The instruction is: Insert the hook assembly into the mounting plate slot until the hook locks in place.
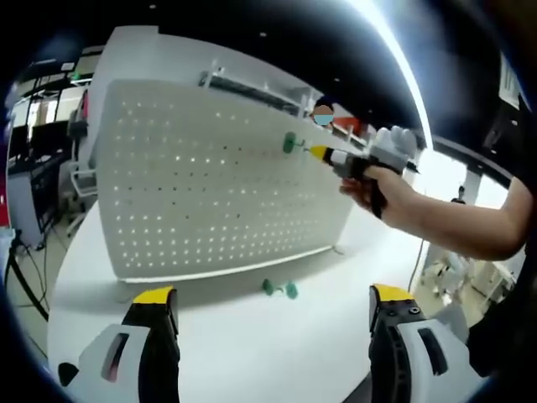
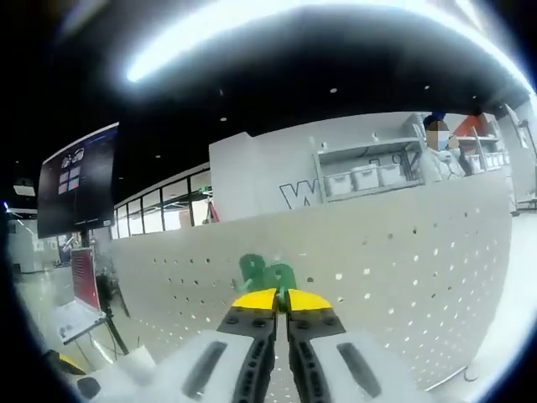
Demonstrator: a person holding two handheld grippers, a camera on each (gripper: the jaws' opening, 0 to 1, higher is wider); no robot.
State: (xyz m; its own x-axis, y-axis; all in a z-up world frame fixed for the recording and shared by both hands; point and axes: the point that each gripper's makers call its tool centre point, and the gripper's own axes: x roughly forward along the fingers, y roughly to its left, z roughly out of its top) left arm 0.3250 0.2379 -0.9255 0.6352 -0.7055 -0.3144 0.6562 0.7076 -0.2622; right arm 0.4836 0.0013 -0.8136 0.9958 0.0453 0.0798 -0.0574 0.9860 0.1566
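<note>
I'm mid-insertion — my right gripper (image 2: 281, 295), clamped on the green hook (image 2: 267, 273), presses it against the pegboard (image 2: 403, 269); next, seat it squarely. My left gripper (image 1: 273, 302) hangs wide open, empty — spare hook (image 1: 279, 289) on the table (image 1: 252, 353).

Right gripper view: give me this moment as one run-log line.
right gripper: shut on green plastic hook, at white perforated pegboard | left gripper: open | second green hook: on white table
</note>
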